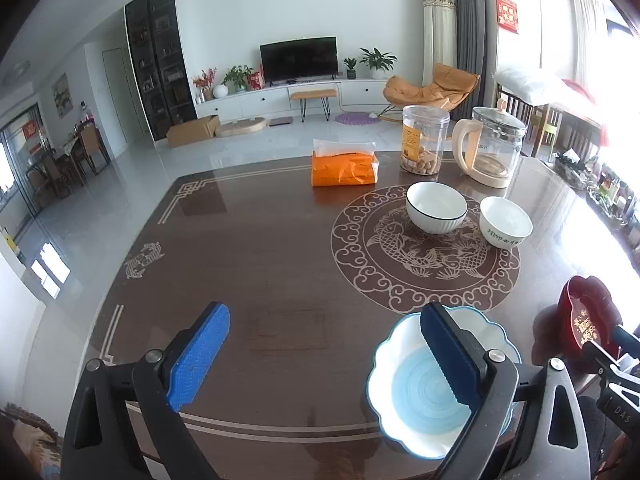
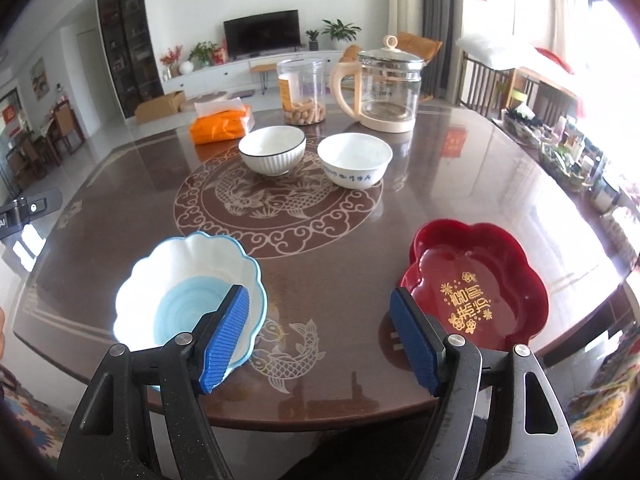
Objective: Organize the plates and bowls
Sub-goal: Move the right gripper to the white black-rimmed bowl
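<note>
Through the left wrist camera I see my left gripper point(image 1: 316, 356) with its jaws spread wide and nothing between them, only bare brown surface point(image 1: 260, 264). The right-hand blue pad overlaps my sight of the scalloped blue-and-white plate point(image 1: 416, 400), which sits near the front edge of the surface. Further back, on the round fish medallion, stand the ribbed white bowl point(image 1: 437, 207) and, just beside it, the white bowl with lettering point(image 1: 506, 222). Behind them are an orange tissue pack point(image 1: 345, 168), a clear jar point(image 1: 425, 138) and a glass kettle point(image 1: 494, 146). The red flower-shaped tray point(image 1: 586, 312) shows at the right edge, partly hidden by the other rig.

Through the right wrist camera my right gripper point(image 2: 320, 334) also has its jaws spread and empty. The scalloped plate point(image 2: 180, 288) lies behind the left pad, the red tray point(image 2: 480, 280) behind the right pad, well apart, with open surface point(image 2: 328, 272) between. Both bowls point(image 2: 273, 155) point(image 2: 354, 160) stand side by side beyond, apart, in front of the jar point(image 2: 303, 90), kettle point(image 2: 386, 88) and tissue pack point(image 2: 222, 124).
</note>
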`<state>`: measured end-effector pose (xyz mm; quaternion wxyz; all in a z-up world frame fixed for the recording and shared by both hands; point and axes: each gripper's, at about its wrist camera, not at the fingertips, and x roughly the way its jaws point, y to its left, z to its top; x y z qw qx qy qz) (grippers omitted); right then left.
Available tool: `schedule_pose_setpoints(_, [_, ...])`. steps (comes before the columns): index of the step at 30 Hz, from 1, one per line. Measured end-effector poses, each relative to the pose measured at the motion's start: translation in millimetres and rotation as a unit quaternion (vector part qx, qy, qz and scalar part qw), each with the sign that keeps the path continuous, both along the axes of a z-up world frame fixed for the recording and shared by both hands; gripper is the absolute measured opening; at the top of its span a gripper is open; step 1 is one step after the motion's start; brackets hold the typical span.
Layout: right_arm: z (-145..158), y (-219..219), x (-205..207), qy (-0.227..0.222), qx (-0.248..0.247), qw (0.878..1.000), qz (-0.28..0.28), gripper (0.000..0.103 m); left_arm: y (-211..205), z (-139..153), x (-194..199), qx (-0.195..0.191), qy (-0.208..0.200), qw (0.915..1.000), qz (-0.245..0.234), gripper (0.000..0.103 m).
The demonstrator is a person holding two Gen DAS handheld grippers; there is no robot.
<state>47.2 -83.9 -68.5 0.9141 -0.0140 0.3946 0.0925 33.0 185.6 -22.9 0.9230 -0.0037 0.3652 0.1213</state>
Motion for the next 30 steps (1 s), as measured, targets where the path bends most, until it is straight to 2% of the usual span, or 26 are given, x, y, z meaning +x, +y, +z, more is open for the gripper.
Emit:
schedule_pose_setpoints(3, [4, -4, -4, -0.01, -0.016, 1.0, -0.021, 0.076, -10, -2, 1, 0.01, 0.006, 0.9999, -0.003, 0.097])
schedule_pose_setpoints(7, [12, -1, -14, -0.027, -0.043, 0.998, -0.025, 0.076, -16, -6, 1, -0.012, 0.019, 0.9997, -0.008, 0.097])
schedule_pose_setpoints(10, [23, 0, -27, -0.069, -0.056, 0.996, -0.019, 0.076, -21, -10, 1, -0.024, 0.021, 0.9993, -0.017, 0.097])
schedule_pose_setpoints(14, [41, -3, -45, -0.141, -0.07, 0.987, -0.03, 0.076, -28, -16, 4, -0.021, 0.028, 0.9992, -0.021, 0.097])
schedule_pose_setpoints(16, [47, -7, -48, -0.157, -0.058, 0.985, -0.028, 0.076, -30, -17, 5, -0.016, 0.021, 0.9994, -0.023, 0.097])
schedule_pose_setpoints(21, [46, -20, -42, -0.15, -0.008, 0.988, -0.022, 0.076, -33, -20, 9, -0.008, 0.009, 0.9996, -0.025, 0.097])
schedule_pose_setpoints(25, [49, -25, -35, -0.176, 0.041, 0.983, 0.01, 0.076, -27, -23, 30, -0.024, 0.033, 0.9984, -0.039, 0.097])
schedule_pose_setpoints(26, [48, -22, -25, -0.161, 0.041, 0.986, 0.029, 0.076, -22, -24, 41, -0.035, 0.044, 0.9975, -0.042, 0.097])
schedule_pose_setpoints(30, [49, -10, 43, -0.051, 0.053, 0.993, 0.096, 0.076, 4, -27, 100, -0.072, 0.078, 0.9941, -0.023, 0.097])
